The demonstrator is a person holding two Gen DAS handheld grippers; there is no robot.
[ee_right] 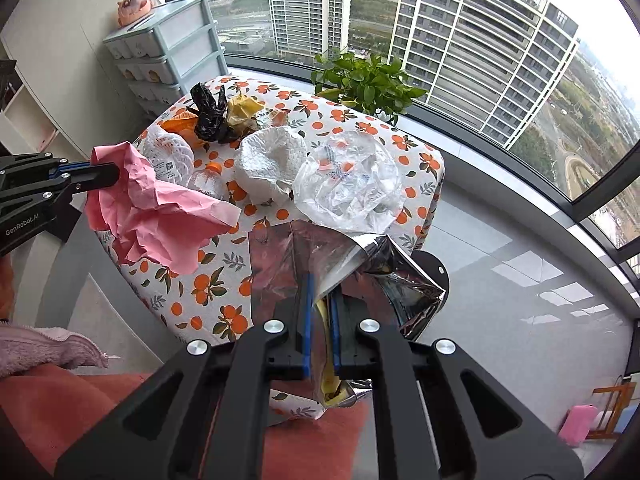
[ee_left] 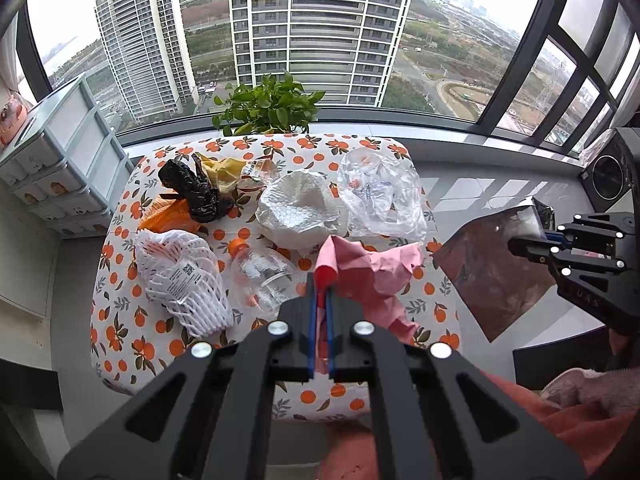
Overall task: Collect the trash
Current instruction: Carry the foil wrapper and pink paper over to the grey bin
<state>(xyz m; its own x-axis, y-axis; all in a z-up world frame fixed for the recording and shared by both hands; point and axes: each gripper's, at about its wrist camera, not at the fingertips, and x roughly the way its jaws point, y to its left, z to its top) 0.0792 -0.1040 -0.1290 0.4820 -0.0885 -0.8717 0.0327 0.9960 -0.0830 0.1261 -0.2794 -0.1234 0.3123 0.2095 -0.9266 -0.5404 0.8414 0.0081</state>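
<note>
Above the table (ee_left: 120,320), left gripper (ee_left: 323,280) clamps pink paper (ee_left: 372,268); right gripper (ee_right: 320,304) clamps foil bag (ee_right: 288,264). Risk: trailing paper may snag the bottle (ee_left: 260,276).

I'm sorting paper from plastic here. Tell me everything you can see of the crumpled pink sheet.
The pink sheet looks like thin, matte paper, heavily creased and crumpled, with no print visible. The left tool is shut on one bunched corner and holds it up, so the rest hangs loosely down and fans out over the near part of the orange-patterned tablecloth. It partly covers a clear plastic bottle with an orange cap. Whether its lower folds rest on the cloth is unclear.
</note>
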